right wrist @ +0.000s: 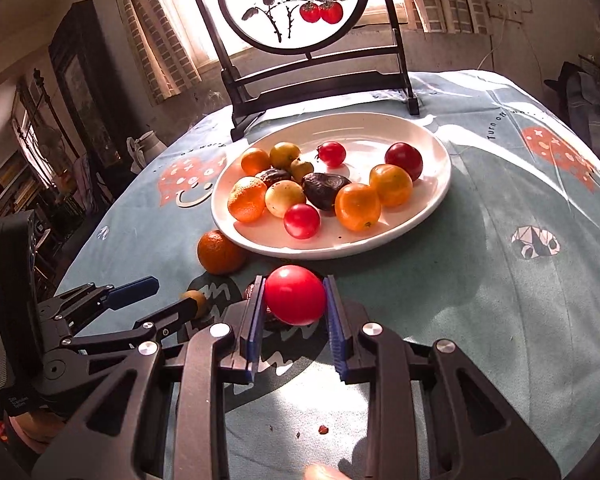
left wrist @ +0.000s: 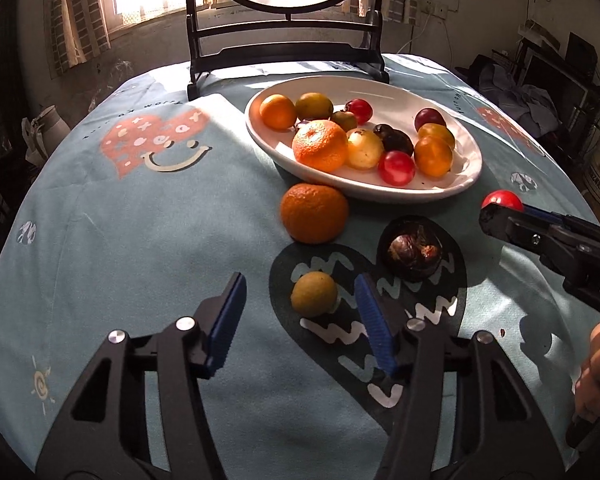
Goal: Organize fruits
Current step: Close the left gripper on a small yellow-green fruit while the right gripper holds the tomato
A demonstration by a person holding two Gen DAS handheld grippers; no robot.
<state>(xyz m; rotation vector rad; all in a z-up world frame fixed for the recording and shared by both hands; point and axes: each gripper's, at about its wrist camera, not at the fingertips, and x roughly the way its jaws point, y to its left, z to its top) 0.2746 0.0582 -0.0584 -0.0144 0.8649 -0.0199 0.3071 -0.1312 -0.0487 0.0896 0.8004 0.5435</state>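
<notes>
Fruits mostly sit in the white oval plate (right wrist: 428, 200) at the middle of the table: oranges, yellow ones, red ones and a couple of dark wrinkled ones, packed close together. Your right gripper (right wrist: 295, 300) has its blue pads (right wrist: 332, 312) clamped on a red round fruit (right wrist: 295, 295), one pad on each side, held just short of the plate's near rim. From the left wrist view you can see that same red fruit (left wrist: 502, 201) poking above the right gripper's tip, off to the side of the plate. Your left gripper (left wrist: 300, 308) is spread wide, jaws apart, with a small yellow-green fruit (left wrist: 314, 294) lying on the cloth between the fingers, closer to the right-hand pad and touching neither. A mandarin (left wrist: 314, 213) rests on the blue tablecloth (left wrist: 120, 240) just beside the plate's near edge. A dark wrinkled fruit (left wrist: 414, 249) sits on the cloth near it, ahead of the left gripper. A round painted screen on a black stand (right wrist: 296, 4) stands behind the plate.
</notes>
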